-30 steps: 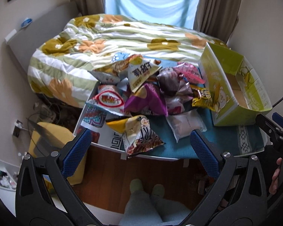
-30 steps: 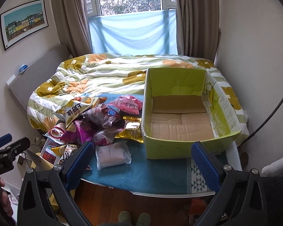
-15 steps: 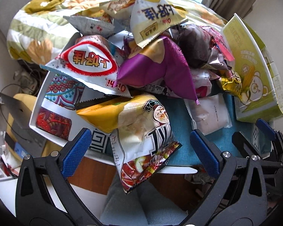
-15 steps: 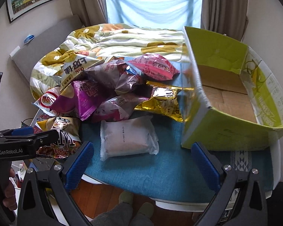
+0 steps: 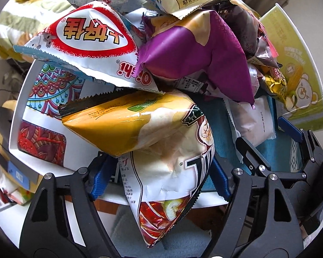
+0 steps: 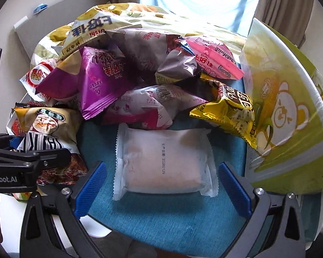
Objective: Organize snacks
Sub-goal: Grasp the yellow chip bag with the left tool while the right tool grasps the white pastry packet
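A pile of snack bags lies on a table with a teal cloth [image 6: 165, 212]. My left gripper [image 5: 159, 178] is open with its blue fingers on either side of a yellow-and-white chip bag [image 5: 161, 142] at the table's near edge; the bag hides the fingertips. That bag also shows in the right wrist view [image 6: 47, 133]. My right gripper [image 6: 161, 185] is open around a white frosted packet [image 6: 163, 161], fingers apart from it. The green-yellow cardboard box [image 6: 290, 111] stands to the right; it also shows in the left wrist view [image 5: 299, 73].
The pile holds a red-and-white bag [image 5: 92, 43], a purple bag [image 5: 200, 49], a gold bag [image 6: 228, 109] and a pink bag [image 6: 213, 60]. A flowered bed quilt [image 6: 140, 13] lies behind. The patterned table top [image 5: 45, 111] ends at the near edge.
Both grippers have moved forward and down to the table. The left one now straddles the yellow-and-white chip bag; the right one now straddles the white packet.
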